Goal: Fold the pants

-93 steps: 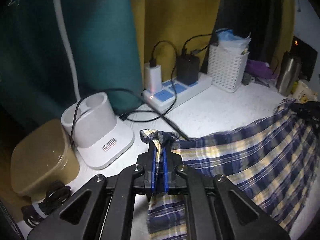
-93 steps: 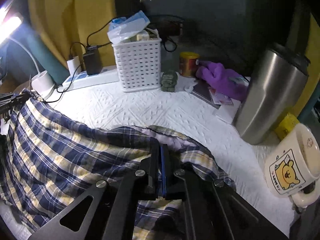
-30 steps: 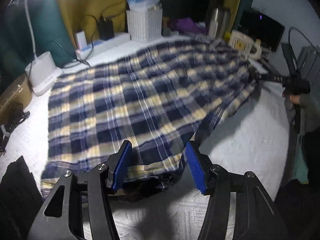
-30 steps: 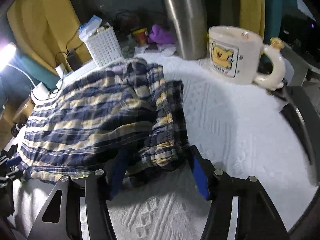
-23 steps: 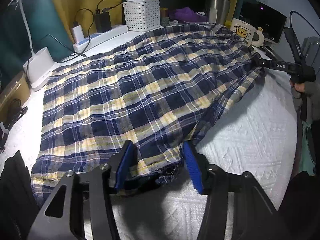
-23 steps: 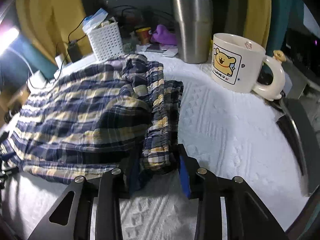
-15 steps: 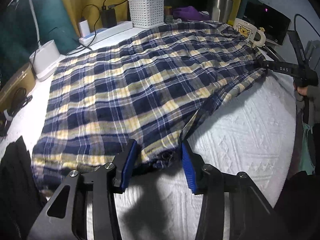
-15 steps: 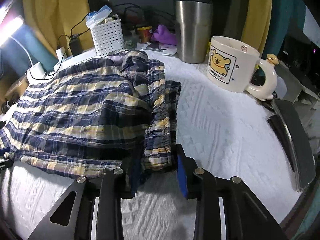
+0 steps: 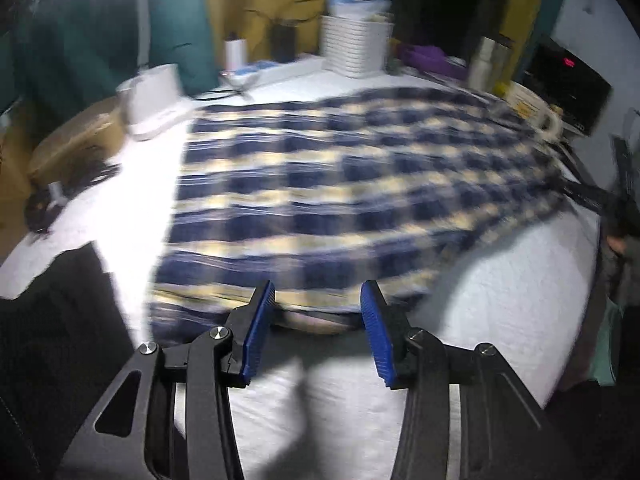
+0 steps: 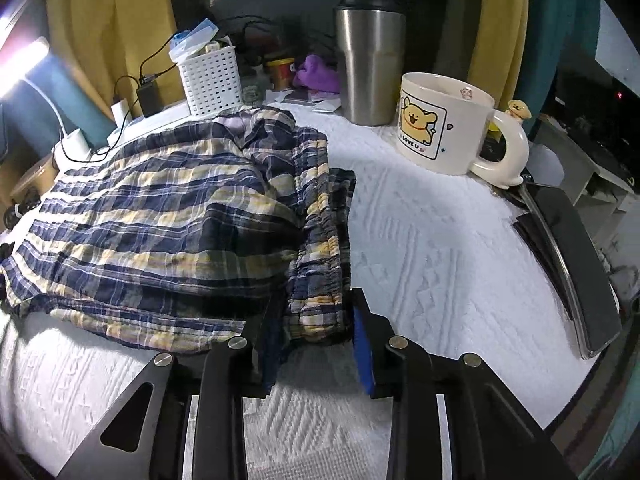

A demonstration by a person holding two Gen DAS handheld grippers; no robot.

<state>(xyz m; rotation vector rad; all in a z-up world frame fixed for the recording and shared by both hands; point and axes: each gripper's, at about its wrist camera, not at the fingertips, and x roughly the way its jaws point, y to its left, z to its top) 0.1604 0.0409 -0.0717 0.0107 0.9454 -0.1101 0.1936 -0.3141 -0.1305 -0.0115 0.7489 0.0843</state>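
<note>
The blue and yellow plaid pants (image 9: 340,196) lie spread flat on the white textured cover (image 9: 500,280); the left wrist view is blurred by motion. My left gripper (image 9: 316,320) is open, its blue pads at the hem edge with nothing between them. In the right wrist view the pants (image 10: 160,224) lie with the gathered waistband (image 10: 320,240) toward me. My right gripper (image 10: 312,336) is open, its jaws standing on either side of the waistband's near end.
A bear mug (image 10: 444,124) and a steel tumbler (image 10: 370,60) stand right of the waistband. A white basket (image 10: 210,80), power strip and chargers line the back. A white charging stand (image 9: 154,100) sits back left. A dark tray (image 10: 572,256) lies at the right edge.
Both grippers let go of the pants, which now lie spread flat. In the last half second the left gripper has opened wider and swung left along the hem; the right has barely moved.
</note>
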